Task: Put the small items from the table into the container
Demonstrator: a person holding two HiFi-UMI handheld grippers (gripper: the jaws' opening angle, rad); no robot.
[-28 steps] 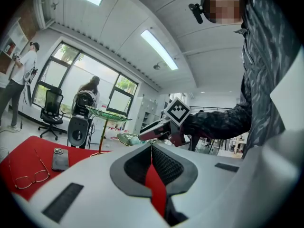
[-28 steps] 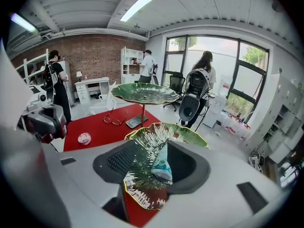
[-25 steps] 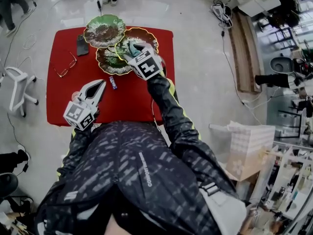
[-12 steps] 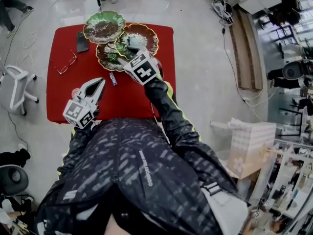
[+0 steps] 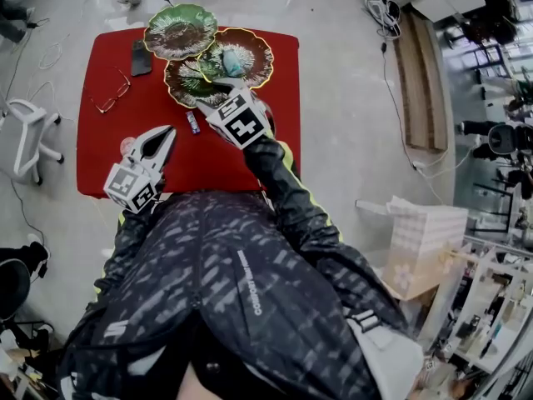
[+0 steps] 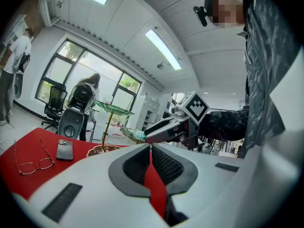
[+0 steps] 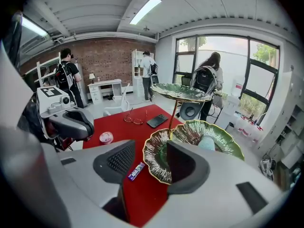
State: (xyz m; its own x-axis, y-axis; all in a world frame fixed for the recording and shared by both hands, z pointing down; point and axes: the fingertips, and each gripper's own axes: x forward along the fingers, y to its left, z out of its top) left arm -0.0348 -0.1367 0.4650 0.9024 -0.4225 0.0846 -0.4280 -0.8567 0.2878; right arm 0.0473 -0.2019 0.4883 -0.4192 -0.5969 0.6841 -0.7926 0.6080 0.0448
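Observation:
A three-dish leaf-shaped stand (image 5: 179,32) stands at the far side of the red table (image 5: 100,161). A pale blue item (image 5: 236,59) lies in its right dish (image 7: 206,142). On the cloth lie a small blue candy bar (image 5: 193,122) (image 7: 136,171) and a round pink tin (image 5: 127,146) (image 7: 105,137). My right gripper (image 5: 213,100) (image 7: 149,148) hovers by the lowest dish (image 7: 159,158), open, with nothing between its jaws. My left gripper (image 5: 165,133) (image 6: 151,148) hangs near the front left, shut and holding nothing.
A dark phone (image 5: 140,57) and a pair of glasses (image 5: 108,98) lie at the table's far left. White chairs (image 5: 29,140) stand on the floor to the left, and people stand beyond the table (image 7: 209,75).
My right gripper has drawn back from over the dishes toward the near side, and the pale blue item now shows uncovered in the right dish. The left gripper has stayed put.

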